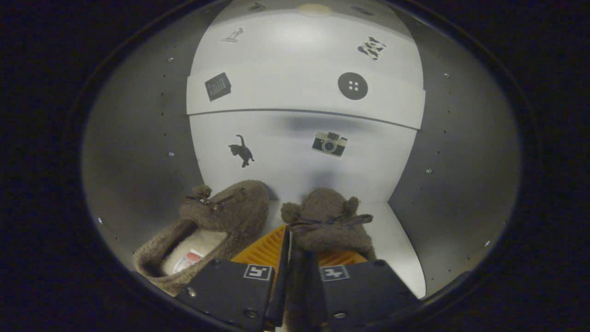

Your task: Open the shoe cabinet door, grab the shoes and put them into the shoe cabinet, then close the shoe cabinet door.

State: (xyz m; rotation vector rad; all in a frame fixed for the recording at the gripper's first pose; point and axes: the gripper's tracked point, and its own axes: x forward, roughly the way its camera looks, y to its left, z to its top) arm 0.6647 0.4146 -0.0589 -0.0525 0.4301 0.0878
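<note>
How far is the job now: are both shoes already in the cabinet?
Door open: we look inside the shoe cabinet. The first slipper already lies on its floor, left of the jaws. In hand: the gripper is shut on the second slipper, inside the cabinet. Left: release it, withdraw, close the door.

Camera rides on the gripper [295, 258], facing forward along its fingers into the shoe cabinet [304, 138], close to the back wall beyond them.

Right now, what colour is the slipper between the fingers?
Fuzzy brown, with a darker brown bow; the slipper shows best in the gripper view, pinched between the fingers.
</note>
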